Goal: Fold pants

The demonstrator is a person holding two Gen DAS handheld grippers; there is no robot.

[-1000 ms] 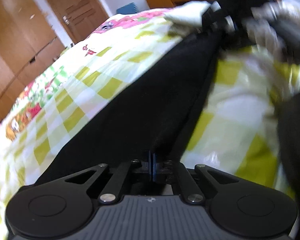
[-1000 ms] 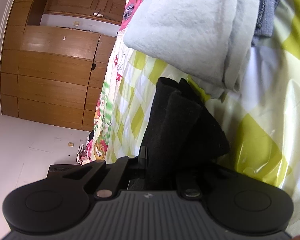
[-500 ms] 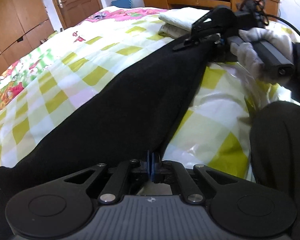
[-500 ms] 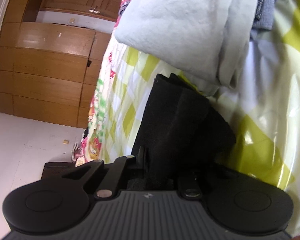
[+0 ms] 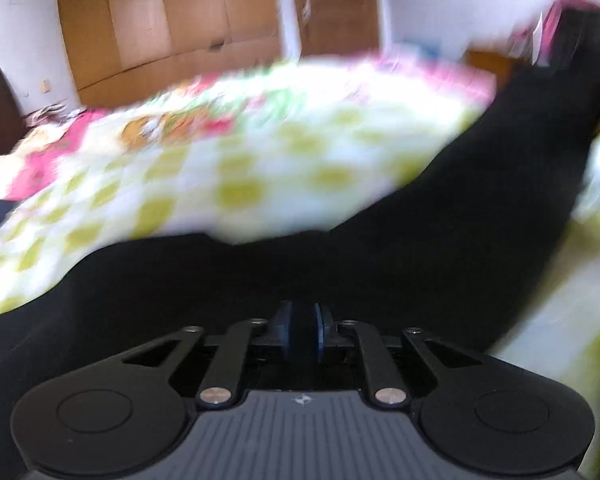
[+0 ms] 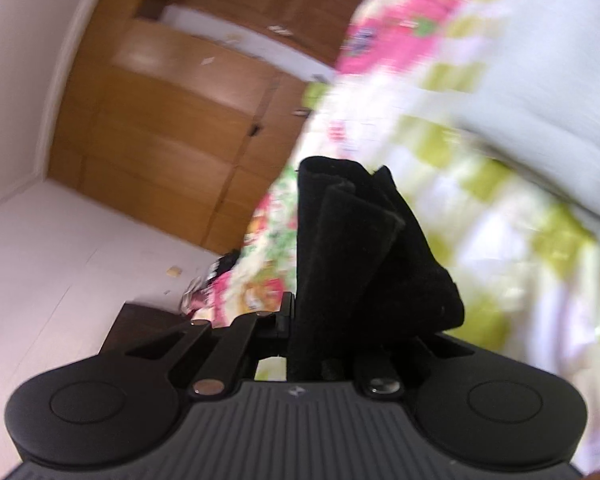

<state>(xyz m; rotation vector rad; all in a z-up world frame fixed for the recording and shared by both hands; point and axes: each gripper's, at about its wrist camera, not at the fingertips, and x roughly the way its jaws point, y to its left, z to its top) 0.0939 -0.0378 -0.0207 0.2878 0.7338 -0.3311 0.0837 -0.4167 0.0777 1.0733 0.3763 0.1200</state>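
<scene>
The black pants [image 5: 420, 248] stretch across the checked bedspread [image 5: 260, 160] from the lower left up to the top right in the blurred left wrist view. My left gripper [image 5: 302, 336] sits low over them. Its jaws are opening, the blue pads [image 5: 286, 332] stand a little apart, and dark cloth shows in the gap. In the right wrist view my right gripper [image 6: 320, 320] is shut on a bunched end of the pants [image 6: 360, 240], which sticks up folded in front of the fingers and hides the right one.
A pale folded cloth [image 6: 540, 100] lies on the bedspread [image 6: 500, 260] at the right. Wooden wardrobes [image 5: 180, 20] line the wall beyond the bed. A dark bedside cabinet [image 6: 140, 320] stands on the white floor [image 6: 40, 260] by the bed.
The left view has swung left across the bed, and the left pads have parted from a tight pinch. The right gripper has risen with the bunched pants and rolled.
</scene>
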